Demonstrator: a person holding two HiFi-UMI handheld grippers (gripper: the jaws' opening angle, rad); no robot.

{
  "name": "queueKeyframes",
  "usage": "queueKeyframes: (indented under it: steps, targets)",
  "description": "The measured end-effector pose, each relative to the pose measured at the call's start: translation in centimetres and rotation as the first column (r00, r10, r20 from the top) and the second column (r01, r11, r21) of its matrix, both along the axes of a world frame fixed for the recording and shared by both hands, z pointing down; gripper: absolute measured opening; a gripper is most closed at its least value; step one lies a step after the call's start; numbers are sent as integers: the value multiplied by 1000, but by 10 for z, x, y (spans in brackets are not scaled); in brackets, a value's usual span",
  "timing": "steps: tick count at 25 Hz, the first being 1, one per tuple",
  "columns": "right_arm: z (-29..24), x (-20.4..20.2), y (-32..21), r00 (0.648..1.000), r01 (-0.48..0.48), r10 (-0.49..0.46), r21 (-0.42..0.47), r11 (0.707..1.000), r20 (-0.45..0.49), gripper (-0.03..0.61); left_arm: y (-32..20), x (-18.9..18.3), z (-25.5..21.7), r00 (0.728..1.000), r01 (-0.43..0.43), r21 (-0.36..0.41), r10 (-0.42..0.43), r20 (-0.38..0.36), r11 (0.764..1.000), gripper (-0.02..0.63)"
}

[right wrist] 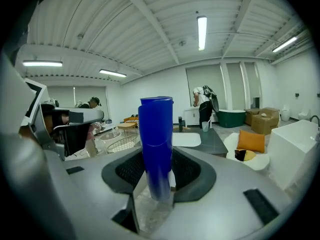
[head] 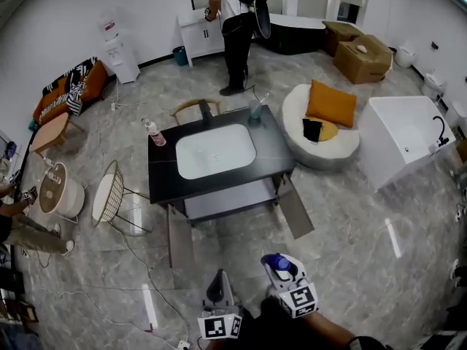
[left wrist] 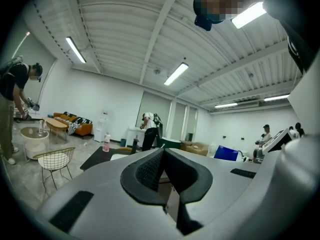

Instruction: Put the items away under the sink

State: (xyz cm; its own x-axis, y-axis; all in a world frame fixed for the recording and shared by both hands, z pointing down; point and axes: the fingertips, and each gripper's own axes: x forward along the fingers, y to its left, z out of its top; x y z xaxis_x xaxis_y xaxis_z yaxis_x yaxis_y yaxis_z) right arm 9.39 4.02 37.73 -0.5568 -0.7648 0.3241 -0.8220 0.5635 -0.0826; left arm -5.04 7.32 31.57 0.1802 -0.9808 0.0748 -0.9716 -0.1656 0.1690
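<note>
Currently right gripper (right wrist: 157, 176) is clenched on an upright blue plastic cup (right wrist: 156, 139), well apart from the black sink cabinet (head: 276, 155), its lower doors open. Left gripper (left wrist: 164, 170) jaws pressed together, nothing between. Pink bottle (head: 155, 133) stands on the countertop.

Bright, even light comes from long ceiling tube lights (right wrist: 202, 31), leaving pale streaks of glare on the glossy marble floor (head: 343, 217) and only faint shadows. Every view bows strongly toward dark rounded edges, and the nearest surfaces look soft and unfocused.
</note>
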Motion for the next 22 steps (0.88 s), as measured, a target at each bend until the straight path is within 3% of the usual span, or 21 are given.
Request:
queueKeyframes:
  steps: [9,22]
  targets:
    - [42,14,-63,996,82,-83,-31,996,-13,158,-45,16,21,996,86,-22,-87,-14,996,15]
    - [140,-19,-155,999,35,-37,-57,998,-37,158,-132,-11,103,1000,1,-40,-1,-10,999,15]
